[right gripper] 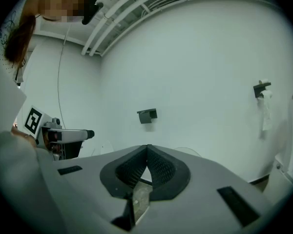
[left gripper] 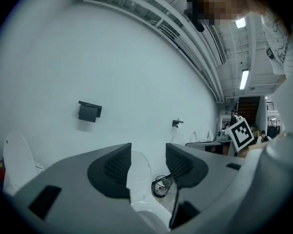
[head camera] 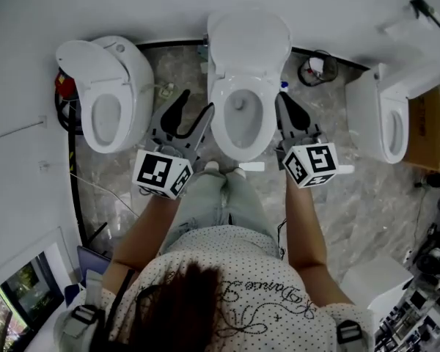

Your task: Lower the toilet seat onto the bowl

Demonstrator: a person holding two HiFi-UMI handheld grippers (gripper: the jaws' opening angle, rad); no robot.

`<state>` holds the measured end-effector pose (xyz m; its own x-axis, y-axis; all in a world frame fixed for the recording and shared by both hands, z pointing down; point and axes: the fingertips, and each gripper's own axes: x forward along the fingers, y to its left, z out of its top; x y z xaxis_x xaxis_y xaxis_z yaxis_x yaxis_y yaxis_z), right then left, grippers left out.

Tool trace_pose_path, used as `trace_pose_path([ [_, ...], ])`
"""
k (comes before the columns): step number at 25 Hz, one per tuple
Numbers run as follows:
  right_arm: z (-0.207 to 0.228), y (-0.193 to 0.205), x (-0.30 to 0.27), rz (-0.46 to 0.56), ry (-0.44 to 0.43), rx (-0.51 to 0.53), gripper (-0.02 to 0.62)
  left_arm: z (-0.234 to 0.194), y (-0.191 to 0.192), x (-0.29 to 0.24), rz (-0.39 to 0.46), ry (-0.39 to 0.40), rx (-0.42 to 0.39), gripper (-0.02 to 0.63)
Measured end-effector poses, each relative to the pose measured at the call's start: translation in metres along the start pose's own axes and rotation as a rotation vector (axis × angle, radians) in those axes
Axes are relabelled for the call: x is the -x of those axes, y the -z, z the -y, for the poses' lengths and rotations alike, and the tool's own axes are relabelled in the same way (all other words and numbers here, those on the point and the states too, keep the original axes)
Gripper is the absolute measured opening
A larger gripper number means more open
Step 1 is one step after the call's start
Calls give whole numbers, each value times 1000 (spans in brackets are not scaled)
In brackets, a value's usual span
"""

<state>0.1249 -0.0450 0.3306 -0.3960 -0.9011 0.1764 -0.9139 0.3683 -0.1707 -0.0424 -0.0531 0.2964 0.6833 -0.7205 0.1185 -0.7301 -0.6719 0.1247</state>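
Observation:
The middle toilet (head camera: 240,116) stands against the wall with its lid (head camera: 249,39) raised. A white ring lies flat around the bowl opening; I cannot tell whether it is the seat or the rim. My left gripper (head camera: 192,114) hovers at the bowl's left side, open with nothing between its fingers. In the left gripper view the gripper (left gripper: 149,152) frames the upright lid (left gripper: 139,174) at a distance. My right gripper (head camera: 284,103) hangs at the bowl's right side, shut and empty. The right gripper view shows its tips (right gripper: 147,147) pressed together, pointing at the white wall.
A second toilet (head camera: 106,101) stands to the left and a third (head camera: 389,116) to the right. A small waste bin (head camera: 317,68) sits by the wall behind the right gripper. A cardboard box (head camera: 434,127) is at the far right. A paper holder (right gripper: 147,115) hangs on the wall.

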Motion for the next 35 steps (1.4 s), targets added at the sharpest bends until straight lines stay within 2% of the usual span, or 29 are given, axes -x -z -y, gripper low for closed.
trace_pose_path([
  [8, -12, -55, 28, 98, 22, 16, 11, 18, -28, 1, 35, 27, -25, 113],
  [13, -25, -66, 39, 104, 9, 32, 9, 37, -44, 6, 87, 101, -24, 75],
  [16, -34, -67, 39, 94, -16, 48, 9, 41, -45, 6, 86, 115, -28, 45],
  [25, -56, -82, 56, 135, -50, 60, 11, 51, -54, 19, 82, 96, -54, 20],
  [35, -65, -77, 76, 137, -67, 45, 11, 64, -54, 30, 80, 73, -76, 12],
])
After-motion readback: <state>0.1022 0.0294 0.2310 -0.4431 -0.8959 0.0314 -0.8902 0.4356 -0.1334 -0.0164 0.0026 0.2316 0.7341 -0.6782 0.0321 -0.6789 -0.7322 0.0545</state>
